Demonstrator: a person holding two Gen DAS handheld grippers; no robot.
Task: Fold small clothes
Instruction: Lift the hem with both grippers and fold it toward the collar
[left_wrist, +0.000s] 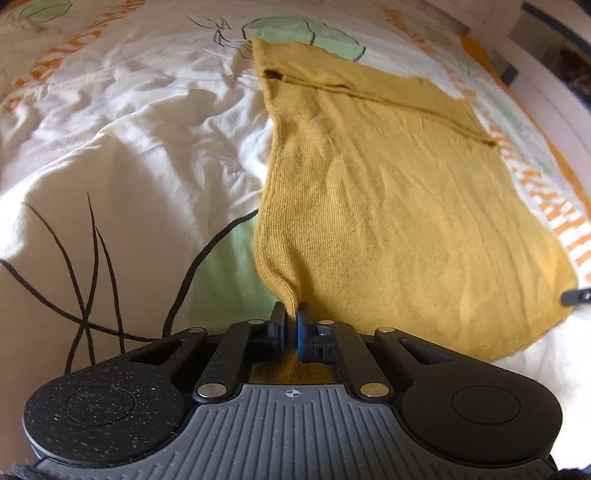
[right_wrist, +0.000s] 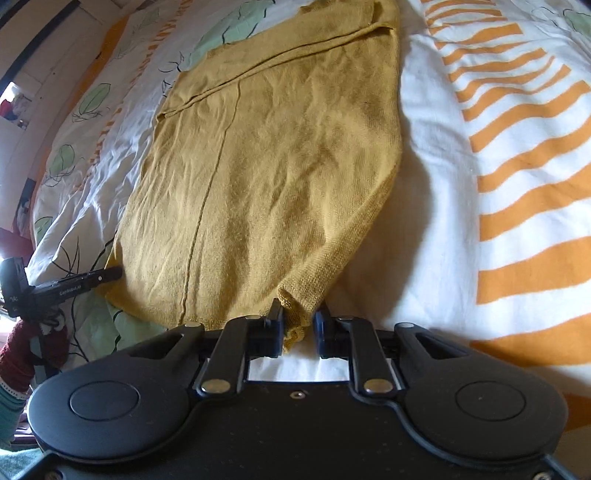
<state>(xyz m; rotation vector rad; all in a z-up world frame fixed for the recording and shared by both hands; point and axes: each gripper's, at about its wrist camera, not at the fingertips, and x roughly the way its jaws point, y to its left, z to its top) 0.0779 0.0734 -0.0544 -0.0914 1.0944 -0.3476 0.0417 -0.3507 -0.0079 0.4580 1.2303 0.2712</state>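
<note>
A mustard knit garment (left_wrist: 388, 203) lies spread flat on a bed, with a seam across its far end. My left gripper (left_wrist: 291, 317) is shut on the garment's near left corner, which is pulled up into a peak between the pads. In the right wrist view the same garment (right_wrist: 266, 166) runs away from me. My right gripper (right_wrist: 298, 325) has its jaws narrow around the near right corner. The fabric rests against the left pad, and a slit of white sheet shows beside the right pad. The right gripper's tip (left_wrist: 574, 296) also shows at the left wrist view's right edge.
The garment lies on a rumpled white duvet (left_wrist: 129, 129) printed with green leaves, black lines and orange stripes (right_wrist: 524, 155). A dark red sleeve (right_wrist: 18, 354) carries the left gripper (right_wrist: 62, 288) at the left. Walls and furniture edge the bed's far side.
</note>
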